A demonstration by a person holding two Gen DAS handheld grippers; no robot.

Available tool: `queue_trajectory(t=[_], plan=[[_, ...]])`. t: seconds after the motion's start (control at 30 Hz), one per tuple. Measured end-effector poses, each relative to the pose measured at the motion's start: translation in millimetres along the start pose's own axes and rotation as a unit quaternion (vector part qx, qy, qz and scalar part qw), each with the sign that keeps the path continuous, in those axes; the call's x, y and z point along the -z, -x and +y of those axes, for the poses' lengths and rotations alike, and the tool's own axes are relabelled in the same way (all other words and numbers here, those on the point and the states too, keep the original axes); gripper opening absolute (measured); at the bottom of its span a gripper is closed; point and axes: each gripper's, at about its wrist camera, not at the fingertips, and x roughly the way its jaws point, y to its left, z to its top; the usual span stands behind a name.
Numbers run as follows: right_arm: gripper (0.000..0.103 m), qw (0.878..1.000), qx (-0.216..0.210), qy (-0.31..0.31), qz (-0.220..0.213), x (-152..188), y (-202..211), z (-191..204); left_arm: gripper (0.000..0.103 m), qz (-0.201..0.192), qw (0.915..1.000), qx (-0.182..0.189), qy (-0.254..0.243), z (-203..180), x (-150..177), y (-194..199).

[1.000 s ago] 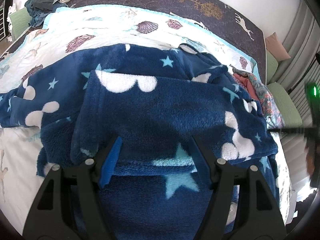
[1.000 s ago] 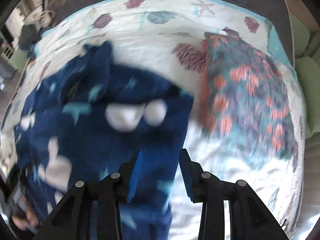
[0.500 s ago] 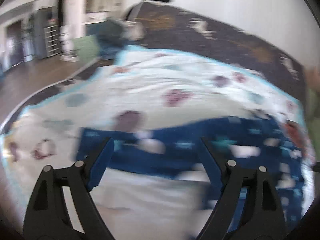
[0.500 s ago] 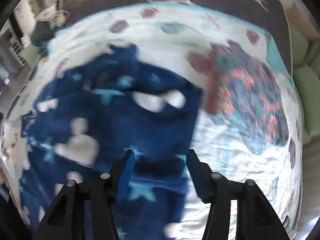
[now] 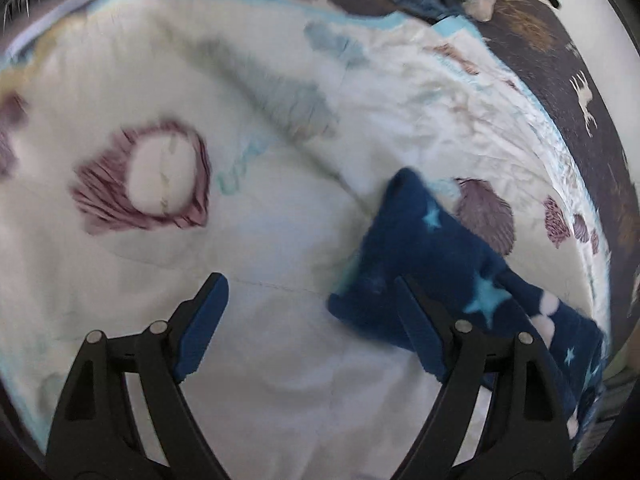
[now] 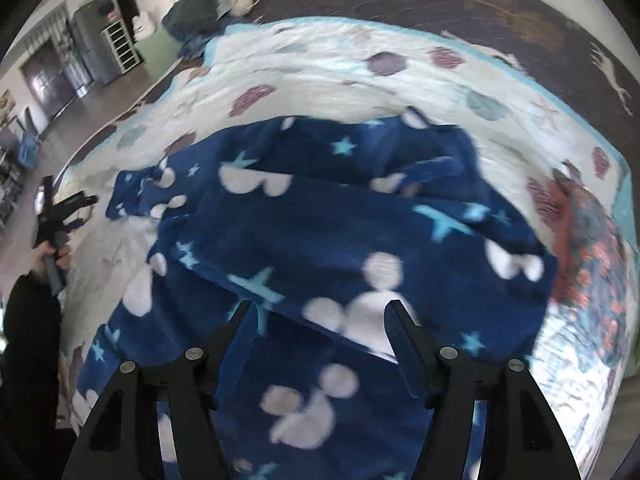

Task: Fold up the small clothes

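A navy fleece garment (image 6: 340, 220) with stars and white mouse shapes lies partly folded on the white shell-print sheet (image 6: 320, 64). My right gripper (image 6: 319, 306) hovers over its near part. Its jaws are opening and the pads press on nothing; the fleece lies below them. In the left wrist view my left gripper (image 5: 309, 284) stands open over bare sheet (image 5: 248, 240). The end of a navy sleeve (image 5: 420, 240) lies just beside its right finger (image 5: 416, 328), partly behind it. The right wrist view shows the left gripper (image 6: 60, 208) at the far left, held by a hand in a dark sleeve.
A teal and orange floral garment (image 6: 592, 248) lies right of the fleece. A dark deer-print blanket (image 6: 480, 8) covers the far side of the bed. A pile of clothes (image 6: 192, 16) sits at the far left corner. Beyond the bed's left edge lie floor and shelves (image 6: 120, 48).
My left gripper swung off the garment's body to the sleeve end at the left and opened wider. My right gripper moved over the folded fleece and its jaws spread apart.
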Motion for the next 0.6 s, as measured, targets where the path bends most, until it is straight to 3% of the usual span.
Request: queue_trajectory(t=[0.07, 0.13, 0.2, 0.23, 0.3, 0.33, 0.37, 0.47, 0.53, 0.6], plan=[[0.067, 1.000, -0.003, 0.006, 0.005, -7.5, -9.1, 8.0, 0.087, 0.012, 0.9982, 0.048, 0.035, 7.6, 1.4, -16.4], [0.067, 1.000, -0.010, 0.012, 0.006, -19.1, -14.1, 17.0, 0.093, -0.015, 0.9961, 0.076, 0.041, 4.3, 5.0, -10.9], [0.067, 1.000, -0.018, 0.019, 0.002, -34.3, -14.0, 26.8, 0.092, -0.011, 0.9928, 0.112, 0.040, -0.9, 5.3, -11.3], [0.067, 1.000, -0.021, 0.022, -0.002, -44.8, -14.8, 33.8, 0.084, -0.008, 0.9909, 0.128, 0.040, -4.9, 6.4, -13.3], [0.067, 0.999, -0.033, 0.030, -0.014, -66.7, -16.8, 48.7, 0.053, 0.008, 0.9885, 0.148, 0.032, -19.1, 8.5, -21.5], [0.067, 0.998, -0.042, 0.031, -0.019, -76.3, -17.2, 56.2, 0.028, 0.018, 0.9880, 0.151, 0.027, -23.2, 9.2, -25.8], [0.067, 0.998, -0.054, 0.034, -0.024, -85.6, -17.3, 64.9, 0.016, 0.022, 0.9884, 0.149, 0.023, -26.3, 10.7, -29.3], [0.067, 0.995, -0.080, 0.052, -0.024, -103.1, -19.8, 90.0, 0.011, -0.009, 0.9895, 0.144, 0.009, -33.1, 19.7, -20.4], [0.067, 0.994, -0.083, 0.065, -0.019, -114.7, -23.6, 107.5, 0.009, -0.048, 0.9888, 0.136, -0.037, -49.0, 26.8, -0.6], [0.067, 0.993, -0.094, 0.076, -0.009, -123.9, -27.4, 121.0, 0.009, -0.090, 0.9813, 0.139, -0.098, -73.3, 38.2, 28.5]])
